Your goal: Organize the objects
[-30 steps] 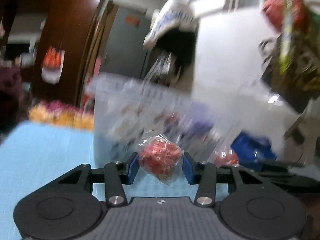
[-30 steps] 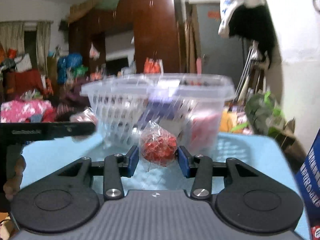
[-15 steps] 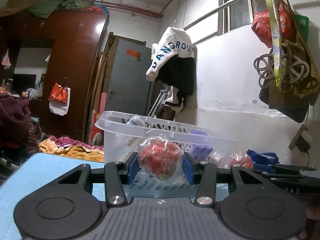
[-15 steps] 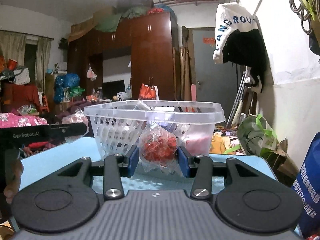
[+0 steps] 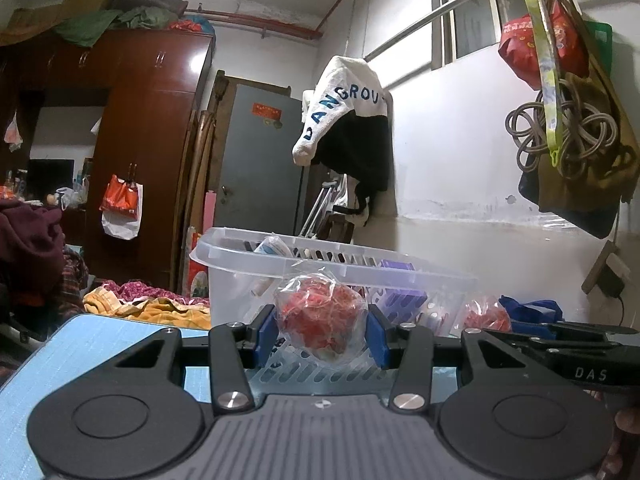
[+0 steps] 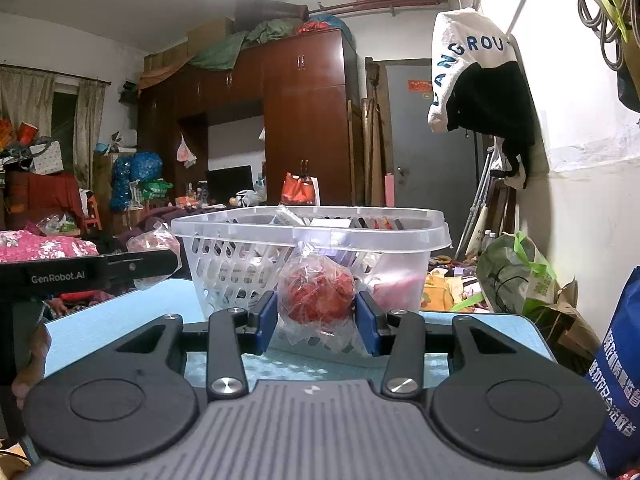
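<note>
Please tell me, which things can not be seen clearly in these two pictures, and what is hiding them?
- Basket contents: both views, hazy wall and rim blur them.
- Bag of red pieces in the left gripper: crinkled plastic hides what they are; same for the right gripper and its bag.
- Table: near part covered by gripper bodies.
</note>
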